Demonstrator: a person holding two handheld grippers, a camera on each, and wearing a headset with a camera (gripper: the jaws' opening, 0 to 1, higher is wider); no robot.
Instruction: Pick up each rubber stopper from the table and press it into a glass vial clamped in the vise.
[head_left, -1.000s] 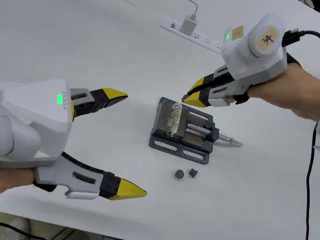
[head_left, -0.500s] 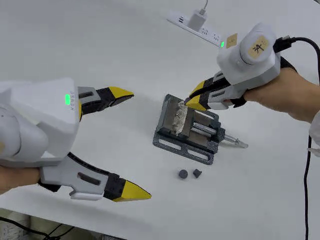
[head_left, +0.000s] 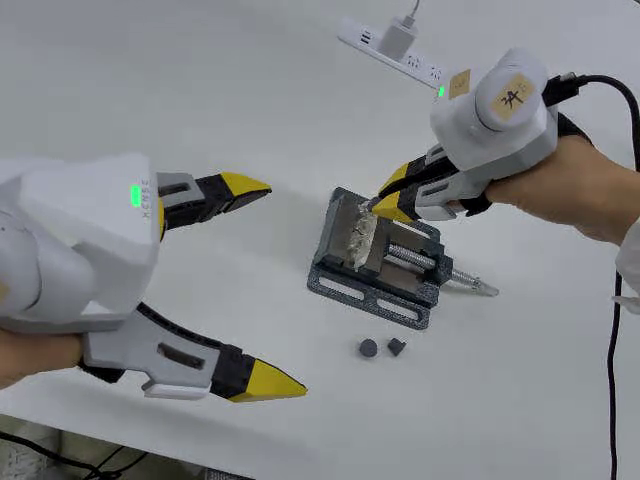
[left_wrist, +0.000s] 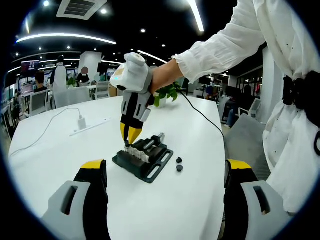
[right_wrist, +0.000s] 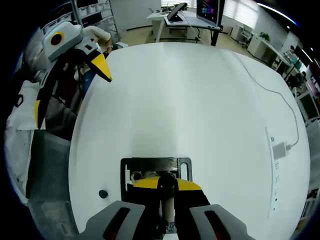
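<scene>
Right gripper (head_left: 378, 206) pinches a dark stopper (right_wrist: 167, 181); below its fingers we see glassy vials (head_left: 357, 238) in the black vise (head_left: 345, 288). Left gripper (head_left: 283, 286) spread wide, empty; two stubby loose stoppers (head_left: 368, 348) ahead.

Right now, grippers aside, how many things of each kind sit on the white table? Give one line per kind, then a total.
Rubber stoppers lying loose: 2
Vise: 1
Power strip: 1
Charger plugged into it: 1
Total: 5 (the glass clamped in the vise is too blurred to count)
</scene>
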